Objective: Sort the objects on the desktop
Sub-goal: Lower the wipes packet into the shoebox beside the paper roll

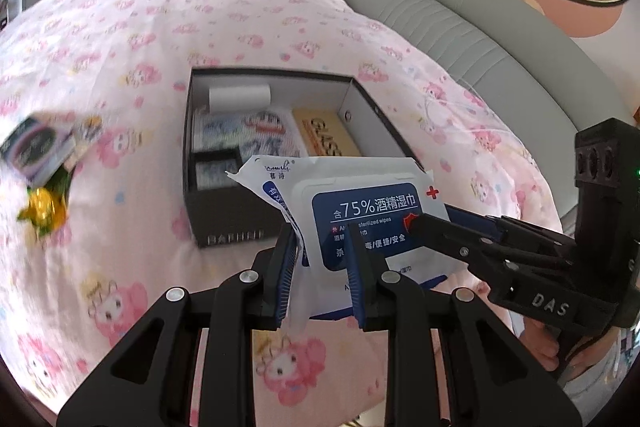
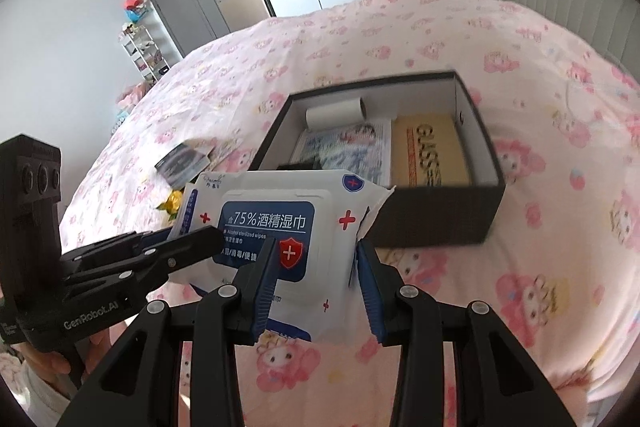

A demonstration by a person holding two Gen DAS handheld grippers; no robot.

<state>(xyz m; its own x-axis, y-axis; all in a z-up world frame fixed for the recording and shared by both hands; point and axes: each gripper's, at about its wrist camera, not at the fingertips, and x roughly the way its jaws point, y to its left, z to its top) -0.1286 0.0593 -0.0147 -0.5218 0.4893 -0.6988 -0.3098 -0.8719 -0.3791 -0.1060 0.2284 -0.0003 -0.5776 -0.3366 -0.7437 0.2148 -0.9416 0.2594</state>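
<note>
Left wrist view: both claws pinch the white-and-blue pack of alcohol wipes [image 1: 372, 215], the left claw [image 1: 320, 267] on its left end, the right claw [image 2: 316, 275] on its right end, holding it above the pink printed bedspread [image 1: 160, 39], just near of the black open cardboard box [image 1: 224, 223]. The box already holds a white paper roll [image 1: 240, 98], a yellow flat carton [image 1: 326, 139] and printed packets. Left to sort: the wipes, a dark small box [image 1: 38, 149] and a yellow-wrapped sweet [image 1: 42, 213] at far left.

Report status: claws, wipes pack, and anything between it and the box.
Left claw and right claw both shut on wipes pack, held just short of the black box. Box already part-filled. Path clear.
</note>
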